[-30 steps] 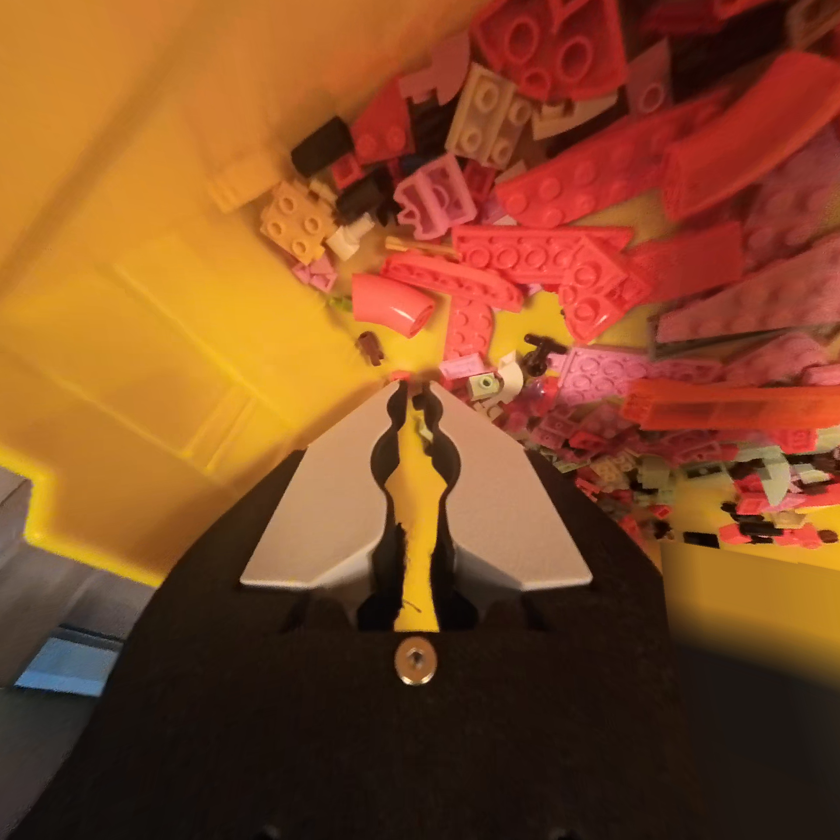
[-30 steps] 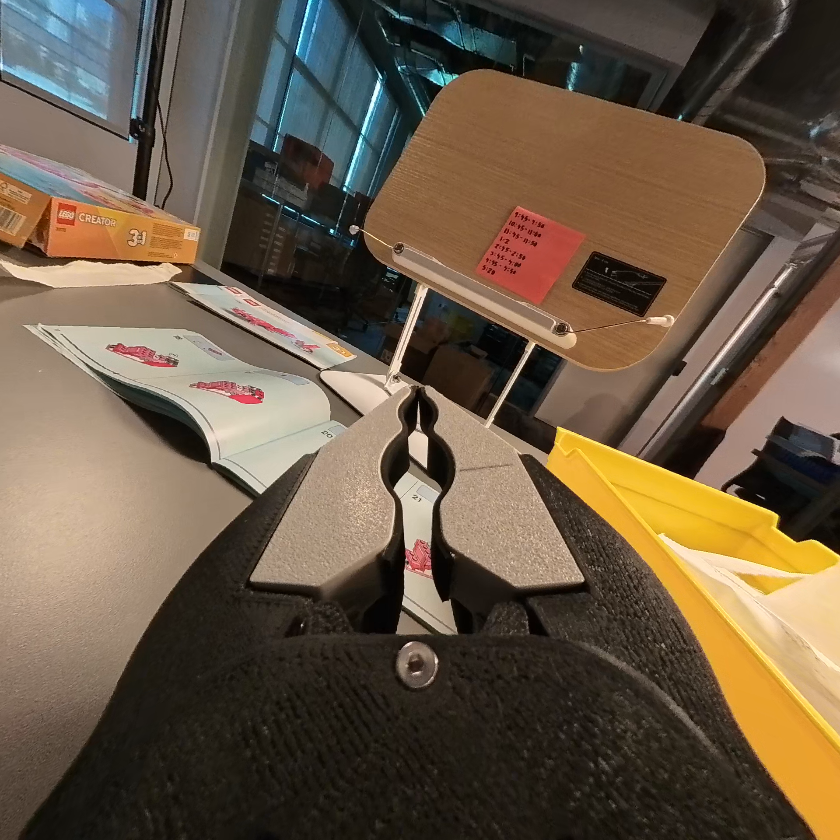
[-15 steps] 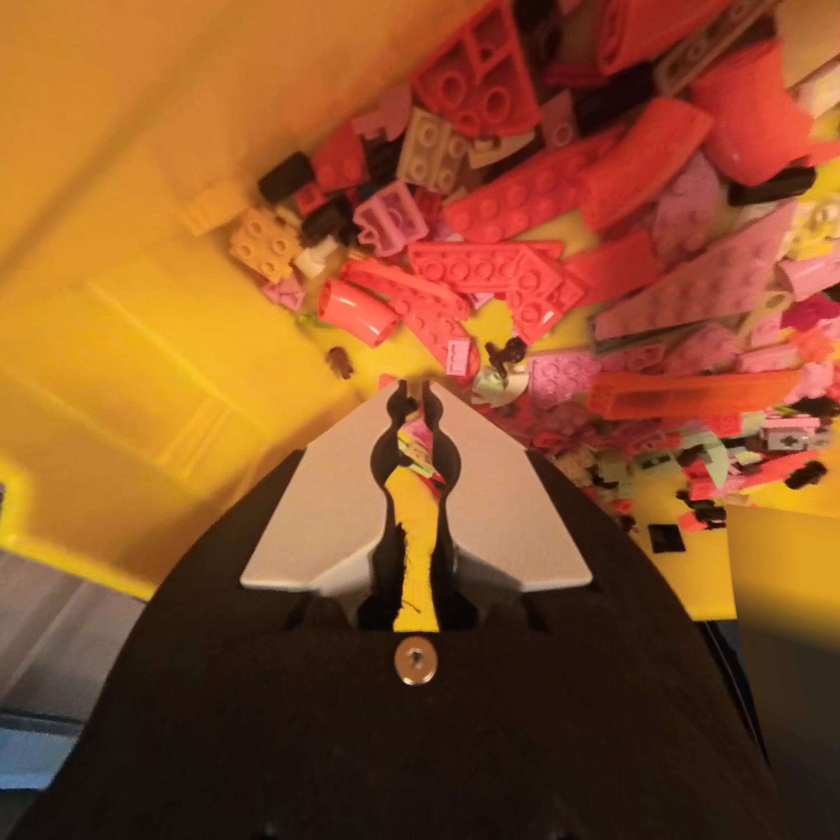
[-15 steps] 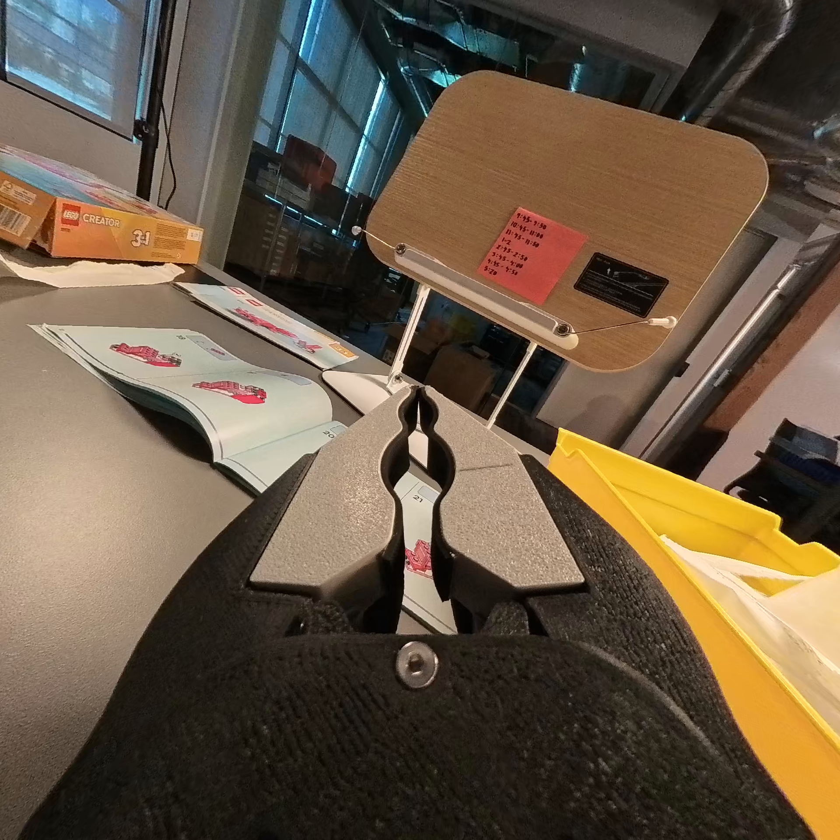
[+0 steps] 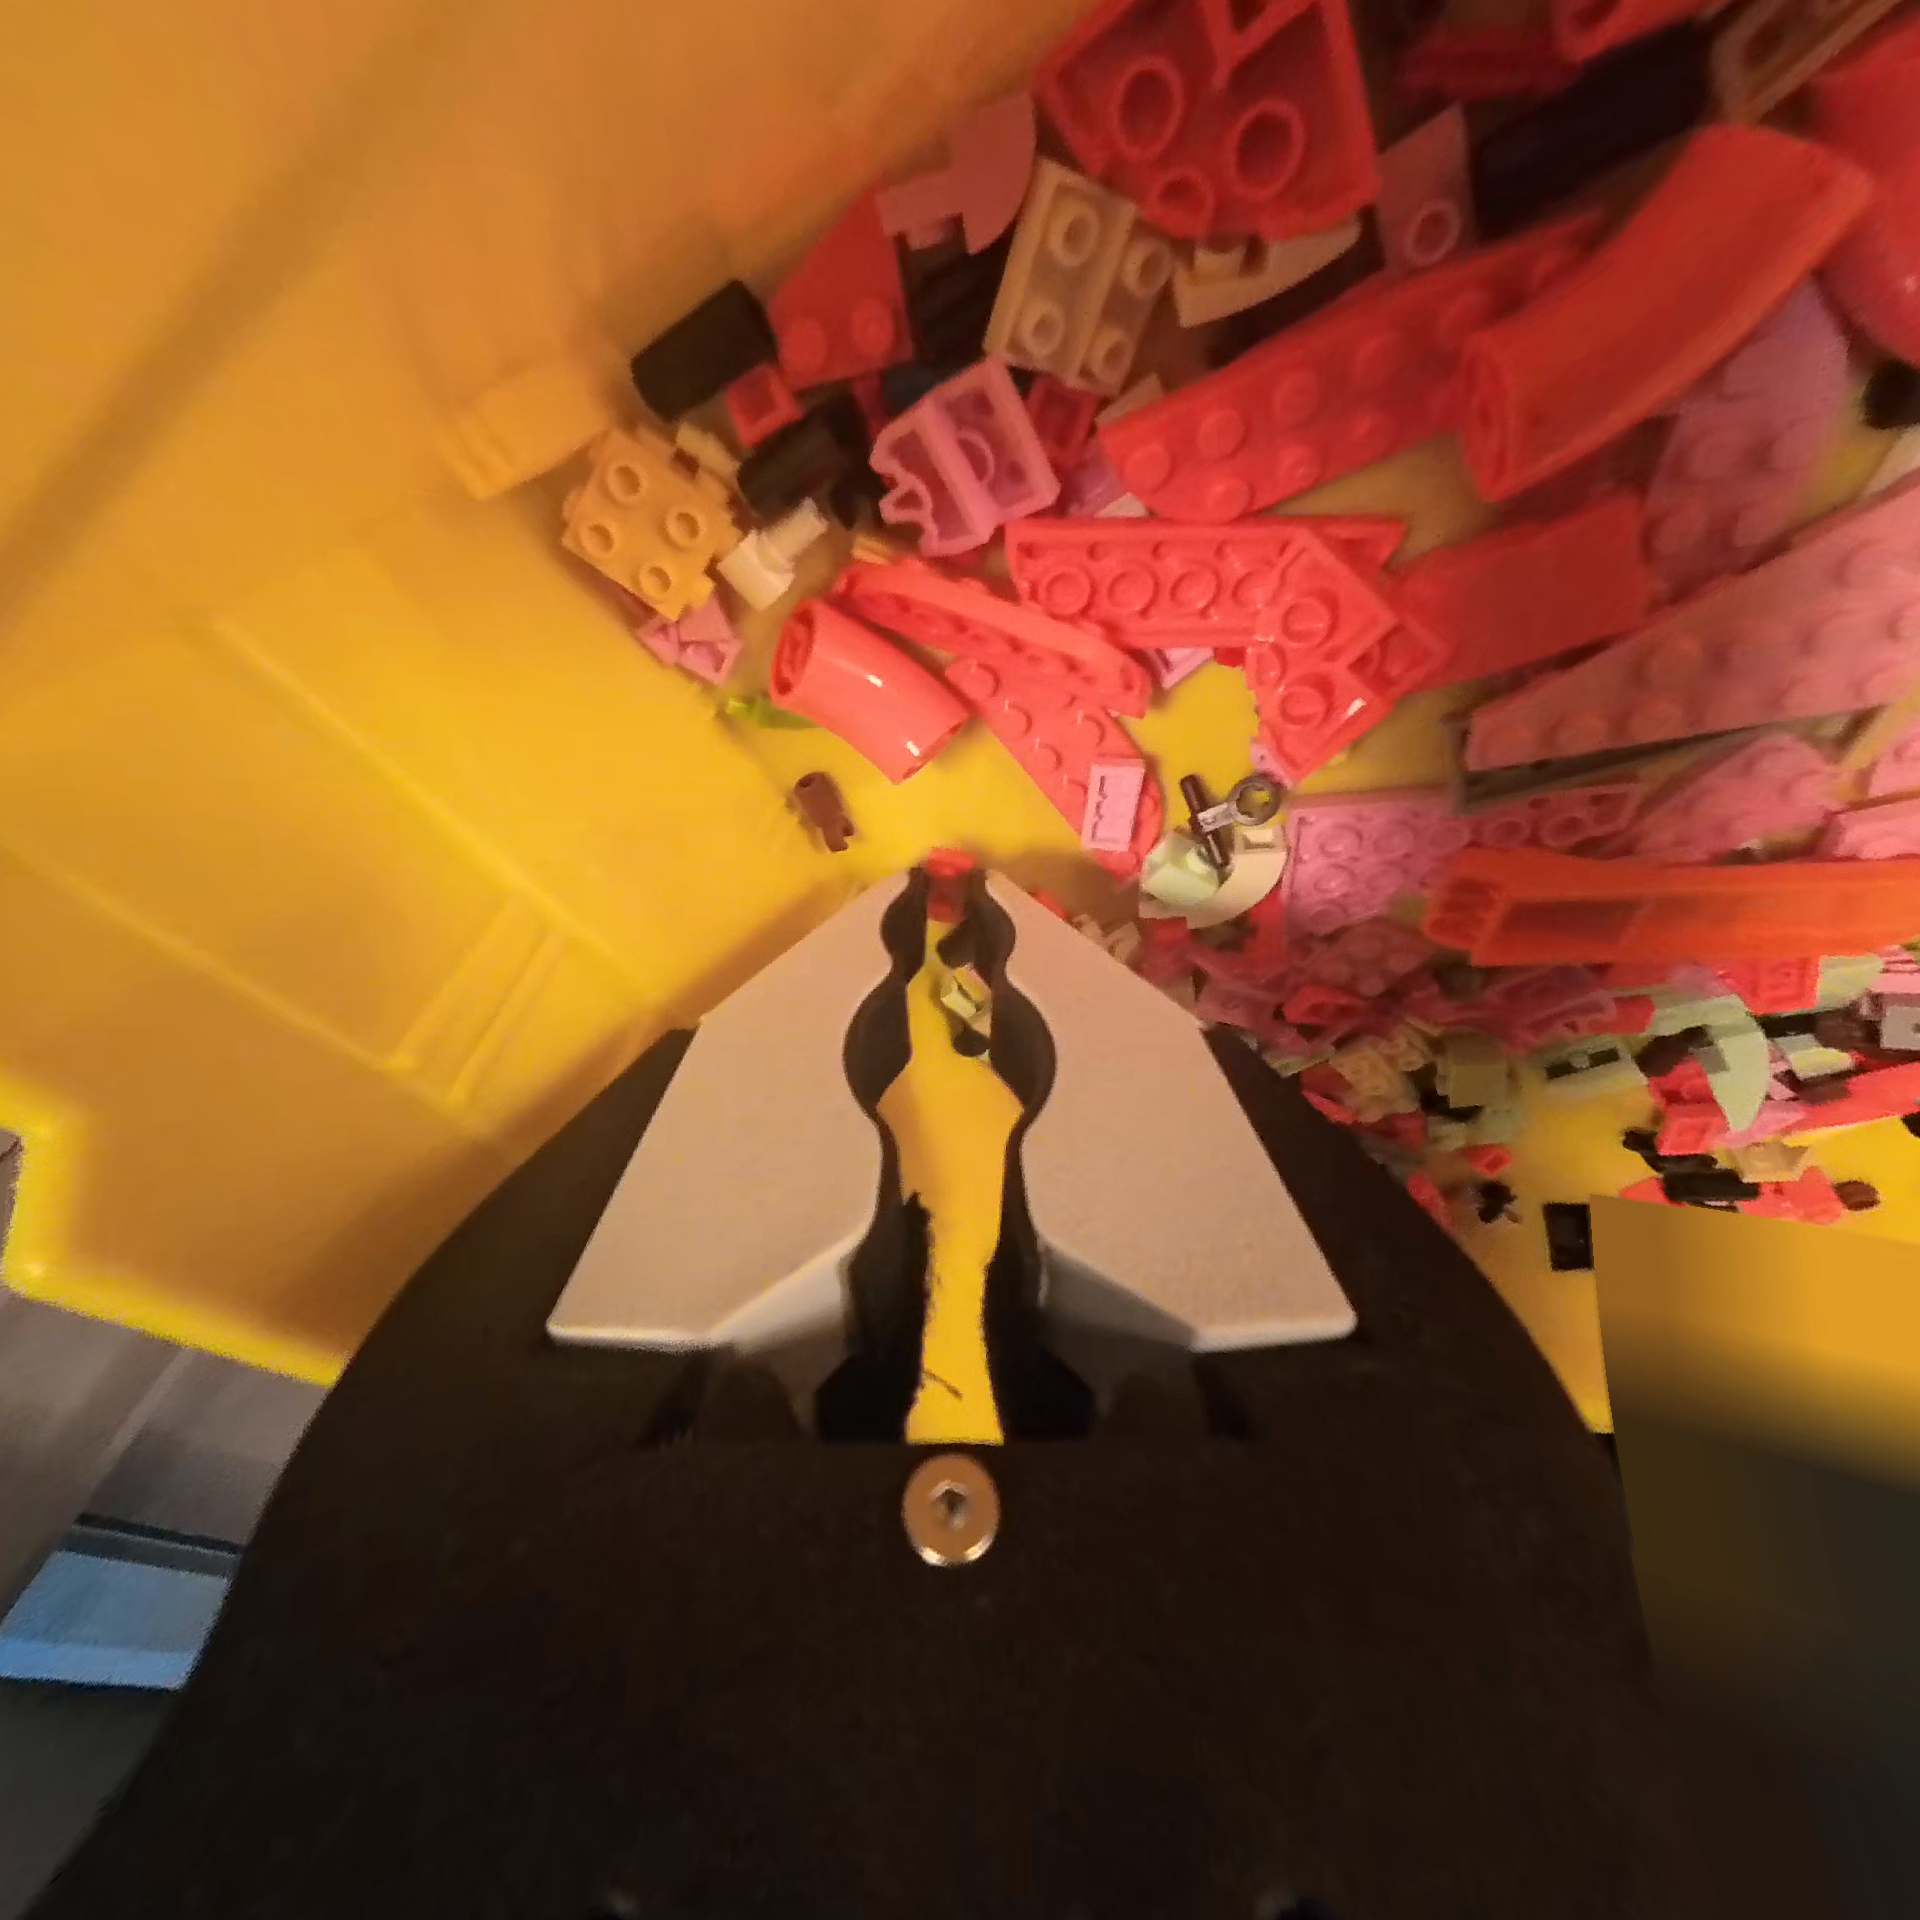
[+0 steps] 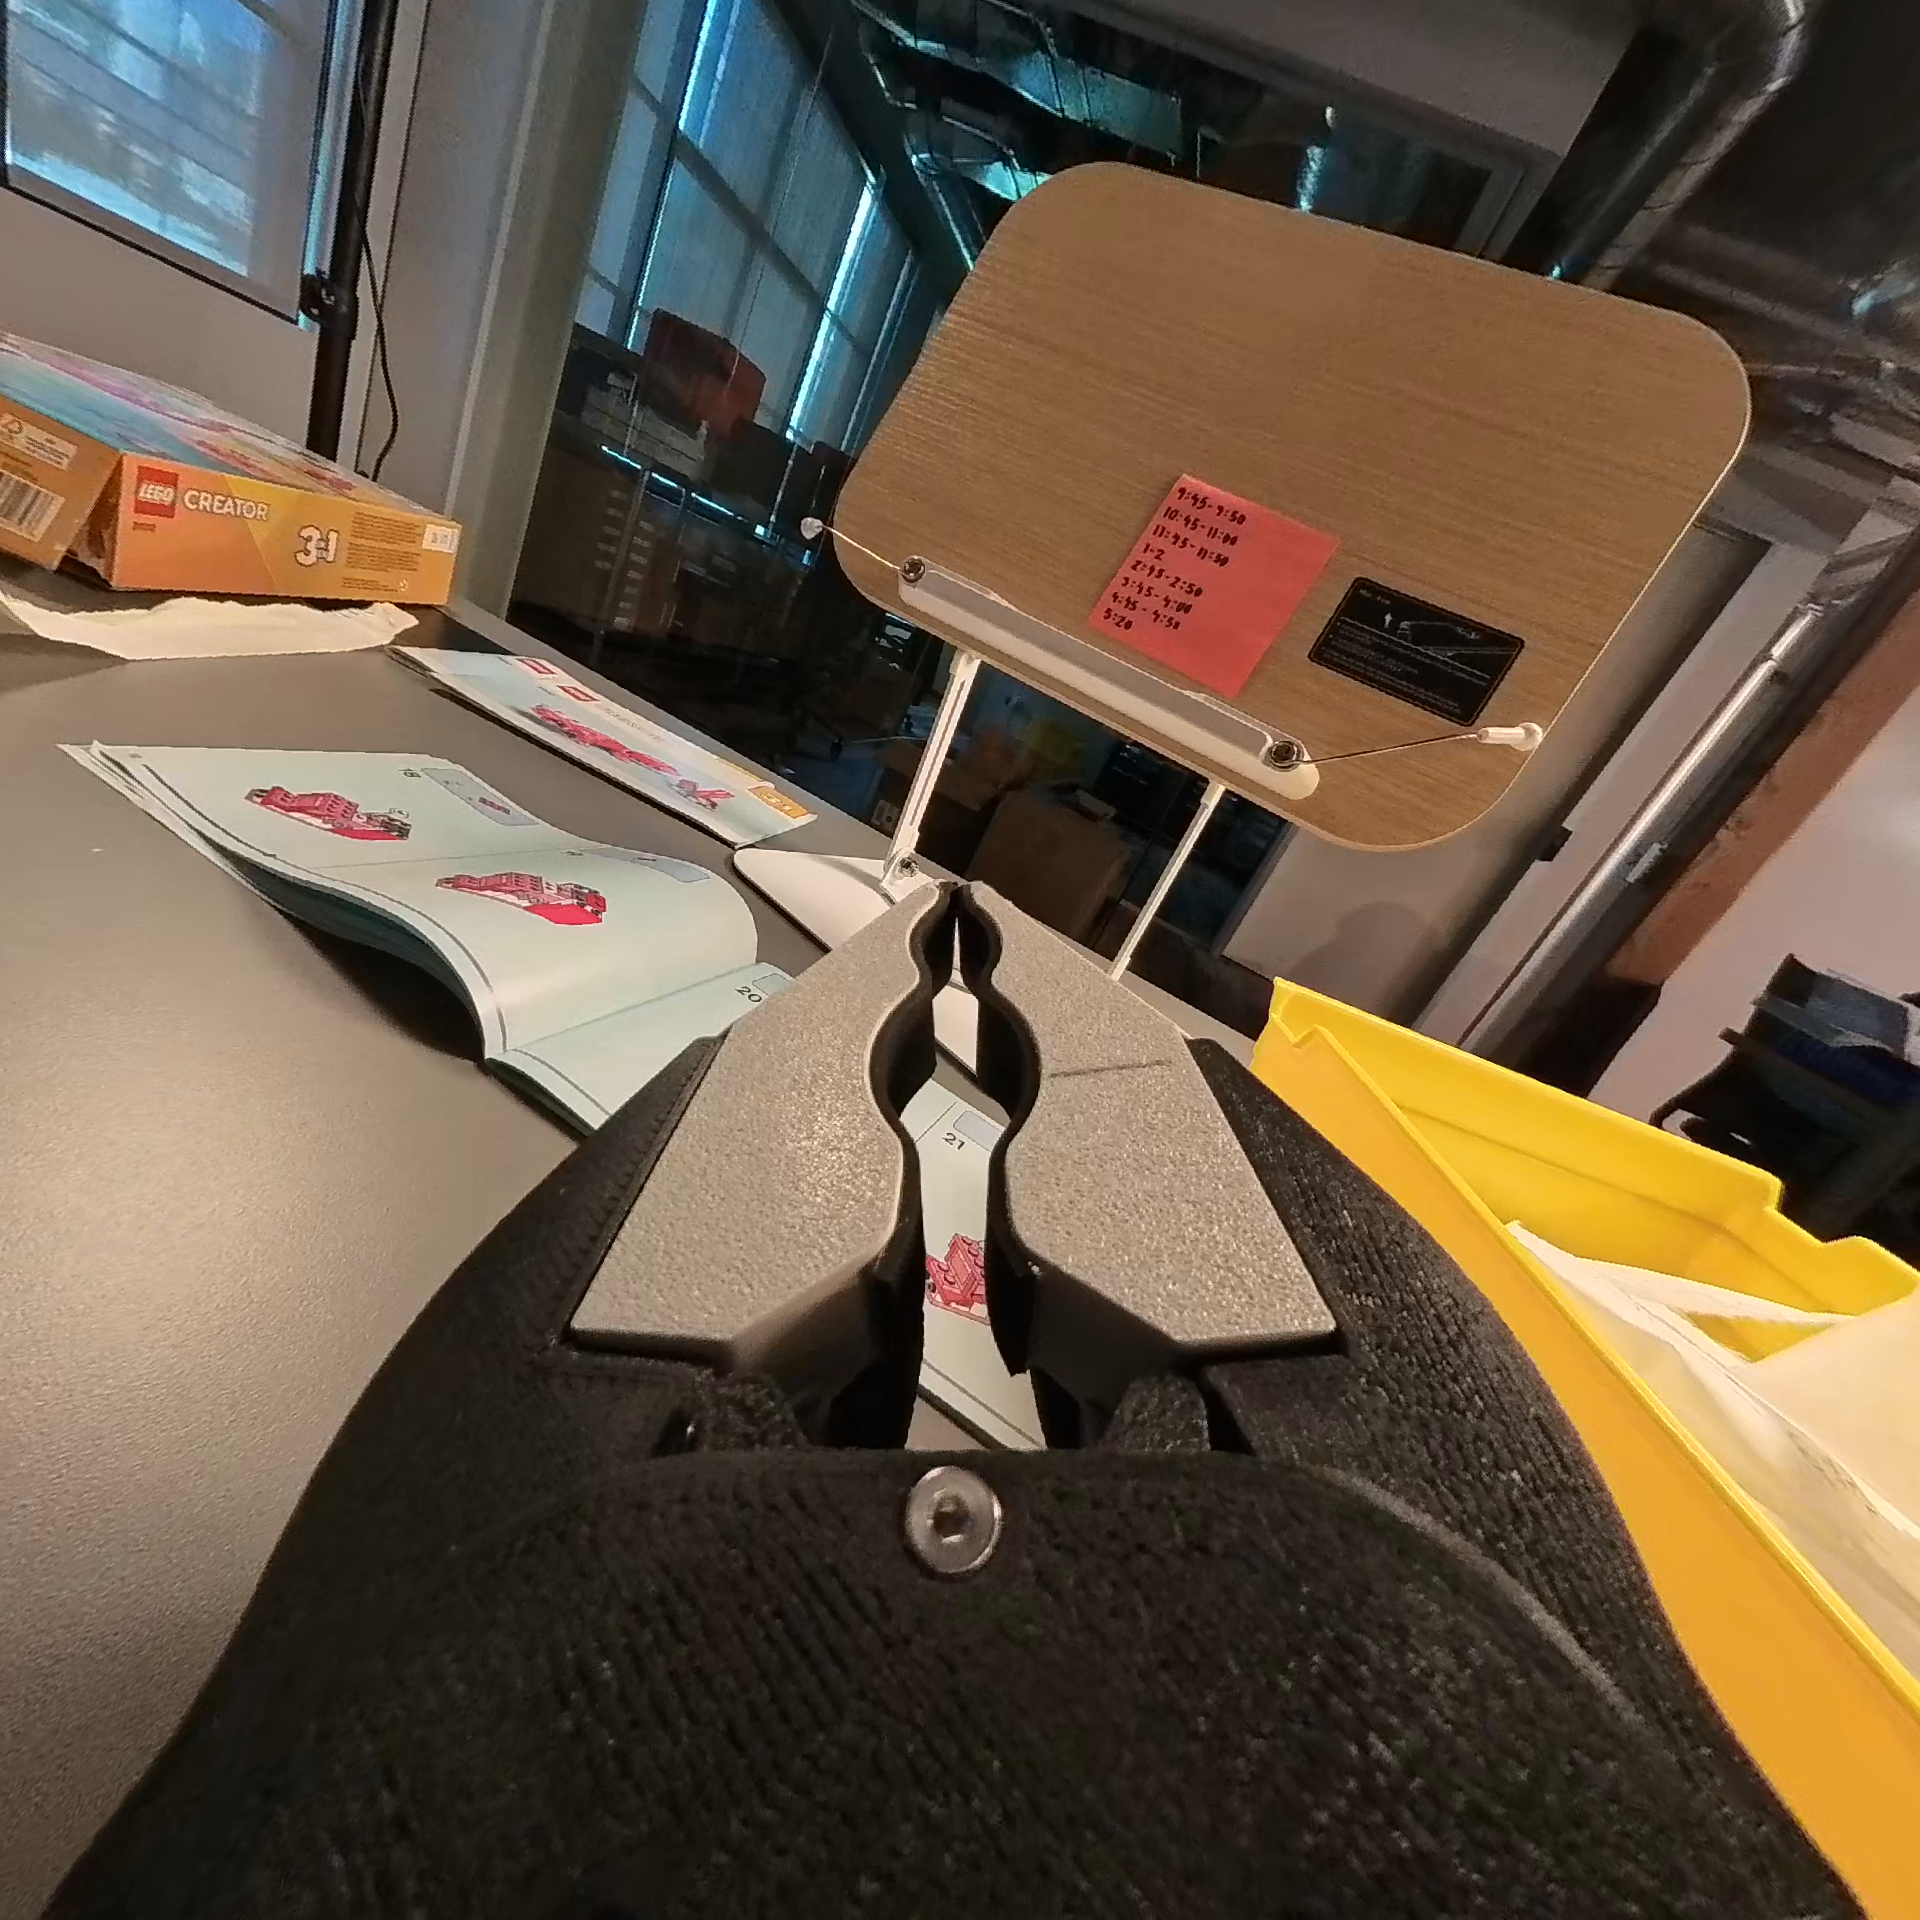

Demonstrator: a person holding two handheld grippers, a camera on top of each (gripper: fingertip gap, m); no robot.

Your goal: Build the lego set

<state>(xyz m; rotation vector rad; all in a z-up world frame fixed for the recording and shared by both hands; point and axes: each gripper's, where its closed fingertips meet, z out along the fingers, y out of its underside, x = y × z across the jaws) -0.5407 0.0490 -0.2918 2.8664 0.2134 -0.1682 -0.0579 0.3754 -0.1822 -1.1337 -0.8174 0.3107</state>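
Observation:
In the left wrist view my left gripper (image 5: 948, 888) hovers inside a yellow bin (image 5: 312, 727), at the near edge of a pile of red and pink lego pieces (image 5: 1299, 582). Its fingertips are shut on a small red piece (image 5: 949, 869), which pokes out past the tips. A curved red brick (image 5: 873, 696) and a tiny brown piece (image 5: 826, 826) lie just beyond the tips. In the right wrist view my right gripper (image 6: 954, 889) is shut with nothing in it, tips touching, low over the dark table (image 6: 156, 1143) above an open instruction booklet (image 6: 468, 904).
A wooden book stand (image 6: 1351, 468) with a pink note stands behind the booklet. A second booklet (image 6: 623, 732) and the orange lego box (image 6: 260, 520) lie at the far left. A yellow bin (image 6: 1558, 1299) with white bags sits to the right of my right gripper. There is about 60 cm between the tips of the two grippers. From my left tips it is roughly 5 cm to the curved red brick (image 5: 873, 696); from my right, 60 cm.
My left gripper swung a little over the pile and back, and the small red piece stayed between its tips. My right gripper has not moved.

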